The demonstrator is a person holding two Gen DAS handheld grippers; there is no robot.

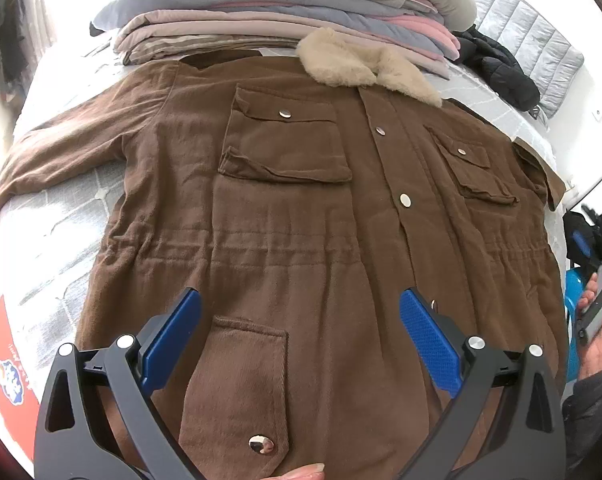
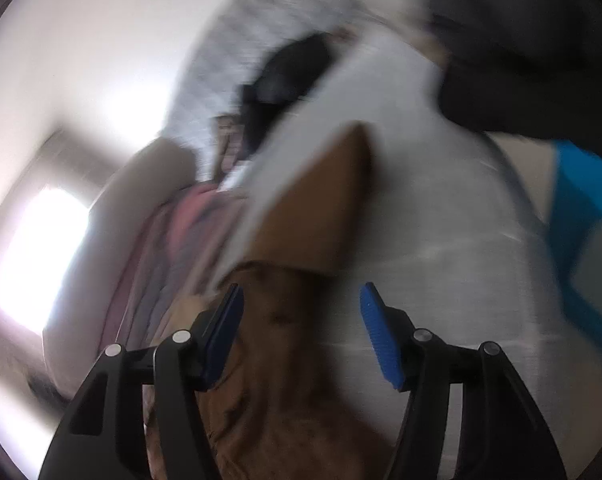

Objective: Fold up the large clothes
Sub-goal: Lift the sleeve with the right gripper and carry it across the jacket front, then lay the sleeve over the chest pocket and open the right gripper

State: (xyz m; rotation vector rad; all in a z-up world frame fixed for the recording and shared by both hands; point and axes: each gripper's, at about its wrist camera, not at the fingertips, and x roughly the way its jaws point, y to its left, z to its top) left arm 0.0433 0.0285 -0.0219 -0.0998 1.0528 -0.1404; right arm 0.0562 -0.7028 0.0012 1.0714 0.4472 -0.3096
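Brown cloth covers most of the left wrist view: the coat (image 1: 285,216) lies face up and spread flat on the bed (image 1: 53,240), its fur collar (image 1: 365,68) at the far end against a stack of folded bedding (image 1: 285,12), its snaps done up down the front. One sleeve (image 1: 53,148) stretches out to the left across the quilt; the other side runs to the bed's right edge, where the far sleeve end cannot be made out. No fold shows anywhere on it, so by my reading the task stands at its very start (laying out done, folding all to come): both sleeves in, then the sides, then the length doubled over.

The left gripper (image 1: 301,320) hangs above the lower front with its jaws wide apart and nothing between the pads, only the pocket flap (image 1: 237,392) lying beneath. The right gripper (image 2: 301,332), seen in a badly blurred frame, also has its jaws apart; coat cloth lies below and between them, but neither pad appears to press on it. In the left wrist view that tool sits off the bed's right edge in a hand (image 1: 599,336).
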